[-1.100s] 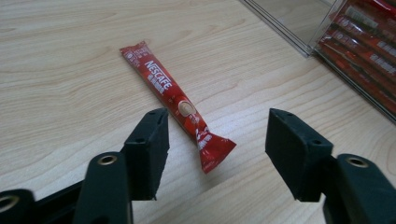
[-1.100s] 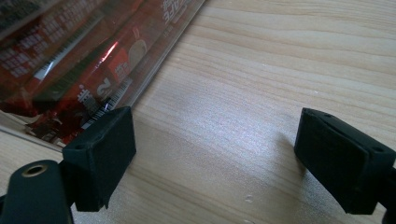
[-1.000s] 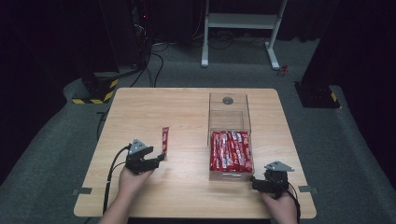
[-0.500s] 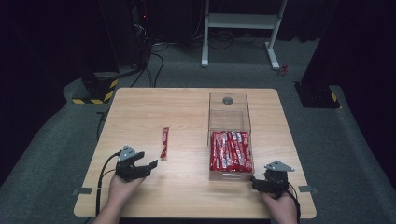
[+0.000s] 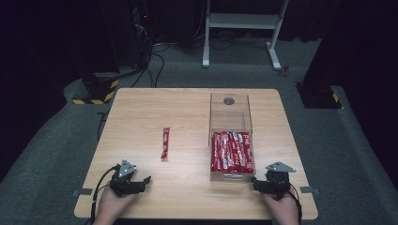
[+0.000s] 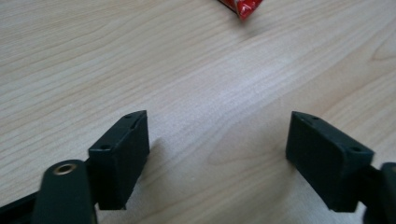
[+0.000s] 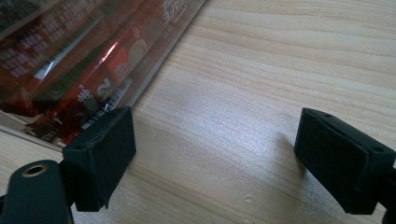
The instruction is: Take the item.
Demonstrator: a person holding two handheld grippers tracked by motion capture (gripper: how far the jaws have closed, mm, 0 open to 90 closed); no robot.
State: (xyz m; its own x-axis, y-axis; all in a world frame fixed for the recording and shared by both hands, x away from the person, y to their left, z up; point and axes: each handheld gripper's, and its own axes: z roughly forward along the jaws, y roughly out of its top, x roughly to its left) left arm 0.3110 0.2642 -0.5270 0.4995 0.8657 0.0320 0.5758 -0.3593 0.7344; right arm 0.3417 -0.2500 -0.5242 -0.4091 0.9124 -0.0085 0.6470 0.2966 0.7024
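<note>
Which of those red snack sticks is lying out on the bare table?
The single red foil snack stick left of the clear plastic box. It lies alone on the wooden table; the others are packed inside that box.

Two black grippers were seen, the left gripper [image 5: 141, 182] and the right gripper [image 5: 257, 183], each topped by a grey three-cornered plate. A black cable was trailed from the left one toward 7 o'clock. Blocky matte jaws with small screw holes were shown, and a brass-ringed hole was spotted at 8 o'clock.
</note>
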